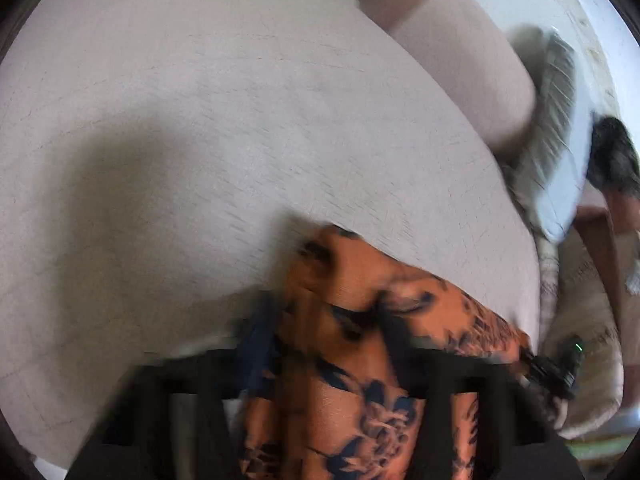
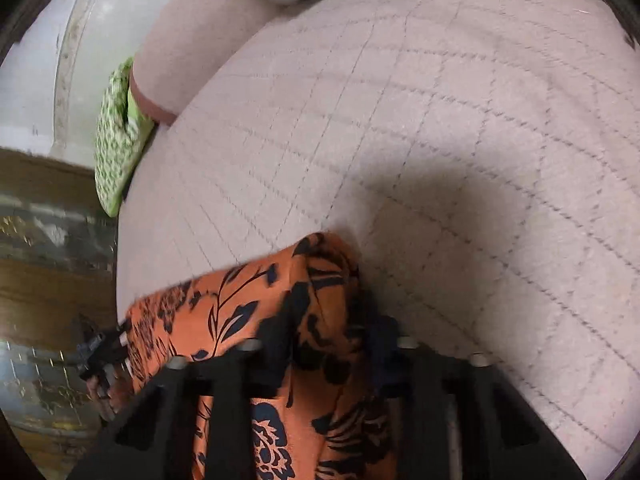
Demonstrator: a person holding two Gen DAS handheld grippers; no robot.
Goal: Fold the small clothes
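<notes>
An orange cloth with a dark floral print (image 1: 352, 344) is stretched between both grippers above a pale quilted bed surface (image 1: 200, 140). My left gripper (image 1: 328, 320) is shut on one end of the cloth, which bunches between its black fingers. My right gripper (image 2: 324, 320) is shut on the other end of the same cloth (image 2: 256, 312). The cloth's span runs to the right in the left wrist view and to the left in the right wrist view, where the opposite gripper (image 2: 100, 352) shows small. The frames are motion-blurred.
The quilted bed (image 2: 440, 120) fills most of both views. A green patterned cloth (image 2: 116, 140) lies at the bed's edge. A pink cushion (image 2: 188, 52) and a grey striped pillow (image 1: 556, 92) sit at the back. Floor and furniture lie beyond the edge.
</notes>
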